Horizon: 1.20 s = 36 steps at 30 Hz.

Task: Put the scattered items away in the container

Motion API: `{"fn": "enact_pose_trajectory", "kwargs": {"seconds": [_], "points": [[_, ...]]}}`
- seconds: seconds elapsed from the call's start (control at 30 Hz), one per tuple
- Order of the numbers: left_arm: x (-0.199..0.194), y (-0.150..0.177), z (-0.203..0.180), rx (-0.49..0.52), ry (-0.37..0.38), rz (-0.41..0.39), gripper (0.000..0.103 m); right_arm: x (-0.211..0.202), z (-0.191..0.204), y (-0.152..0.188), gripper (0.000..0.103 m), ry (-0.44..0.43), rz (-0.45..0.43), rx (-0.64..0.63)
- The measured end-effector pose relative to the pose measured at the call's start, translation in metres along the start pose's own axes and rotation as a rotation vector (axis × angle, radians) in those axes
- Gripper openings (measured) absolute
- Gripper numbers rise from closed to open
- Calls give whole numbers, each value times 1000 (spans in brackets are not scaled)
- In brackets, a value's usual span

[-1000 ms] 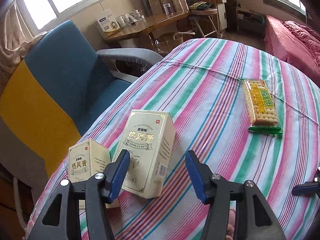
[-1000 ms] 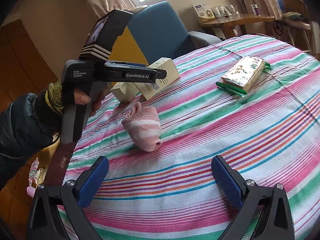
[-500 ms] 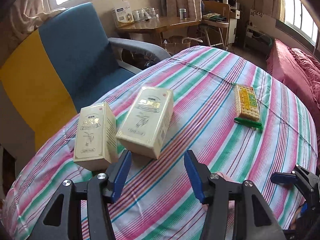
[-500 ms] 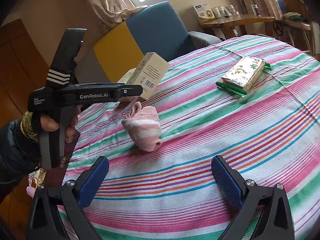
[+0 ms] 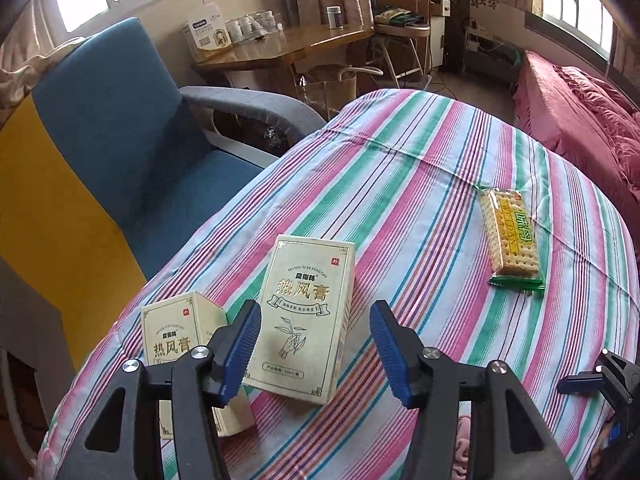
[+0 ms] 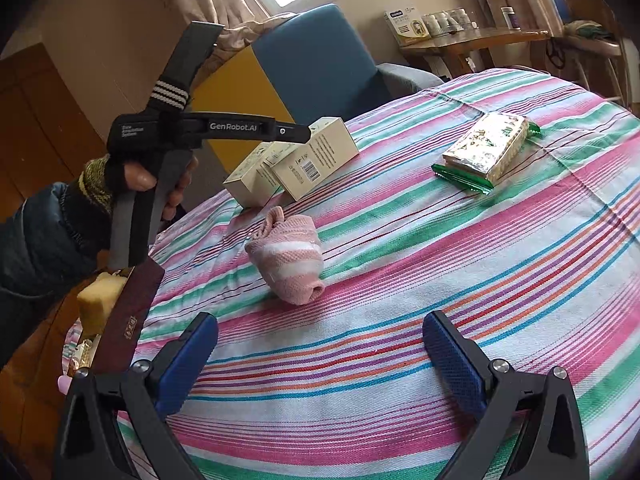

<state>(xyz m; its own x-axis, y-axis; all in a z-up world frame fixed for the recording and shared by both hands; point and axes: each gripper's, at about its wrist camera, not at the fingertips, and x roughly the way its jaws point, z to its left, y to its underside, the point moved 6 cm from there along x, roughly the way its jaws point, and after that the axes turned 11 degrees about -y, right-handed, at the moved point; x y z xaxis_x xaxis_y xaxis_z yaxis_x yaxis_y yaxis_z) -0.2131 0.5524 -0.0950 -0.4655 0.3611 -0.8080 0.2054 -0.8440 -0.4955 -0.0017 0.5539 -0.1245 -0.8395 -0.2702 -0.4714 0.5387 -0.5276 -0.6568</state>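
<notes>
the left gripper (image 5: 315, 338) hangs over the near edge of a round table with a striped cloth (image 5: 420, 184). its two blue fingers (image 5: 240, 340) are partly apart and are opening a little right now. nothing is squeezed between them. the big cream box (image 5: 308, 312) lies flat on the cloth just past the tips, and the left finger covers a bit of its edge. a small cream box (image 5: 176, 340) stands right beside it, partly behind that same finger.

a pack of crackers (image 5: 510, 236) lies well apart from the boxes, on the far right side of the cloth.

the right gripper (image 6: 320, 360) has its blue fingers (image 6: 452, 360) wide apart over bare cloth. they hold nothing. a pink rolled sock (image 6: 292, 258) lies on the cloth in front of it, near the two boxes.

in the right wrist view a hand (image 6: 152, 184) in a dark sleeve (image 6: 36, 240) holds the left gripper's handle. below it, off the table edge, are a dark red booklet (image 6: 128, 316) and a yellow sponge (image 6: 98, 300). i cannot tell if they sit in the container.

a blue chair (image 5: 120, 120) stands behind the table.
</notes>
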Motion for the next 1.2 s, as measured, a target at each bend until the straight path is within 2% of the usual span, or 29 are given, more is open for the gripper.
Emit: {"fn": "enact_pose_trajectory", "kwargs": {"seconds": [0.1,0.33,0.5,0.63,0.77,1.0,1.2], "points": [[10,-1,4,13,-30,7,60,-1,0,0,103,-5,-3,3],[14,-6,3,4,-13,-1,63,-1,0,0,103,-10,-5,5],[23,-5,0,46,-105,4,66,0,0,-1,103,-7,-3,2],[17,-3,1,4,-93,-2,64,1,0,-1,103,-5,-2,1],[5,4,-15,43,-86,-40,63,1,0,-1,103,-5,-2,1],[-16,22,-27,12,-9,-30,60,1,-1,-1,103,-8,-3,2],[-29,41,-20,-24,-2,-3,60,2,-1,-2,103,-9,-4,2]]}}
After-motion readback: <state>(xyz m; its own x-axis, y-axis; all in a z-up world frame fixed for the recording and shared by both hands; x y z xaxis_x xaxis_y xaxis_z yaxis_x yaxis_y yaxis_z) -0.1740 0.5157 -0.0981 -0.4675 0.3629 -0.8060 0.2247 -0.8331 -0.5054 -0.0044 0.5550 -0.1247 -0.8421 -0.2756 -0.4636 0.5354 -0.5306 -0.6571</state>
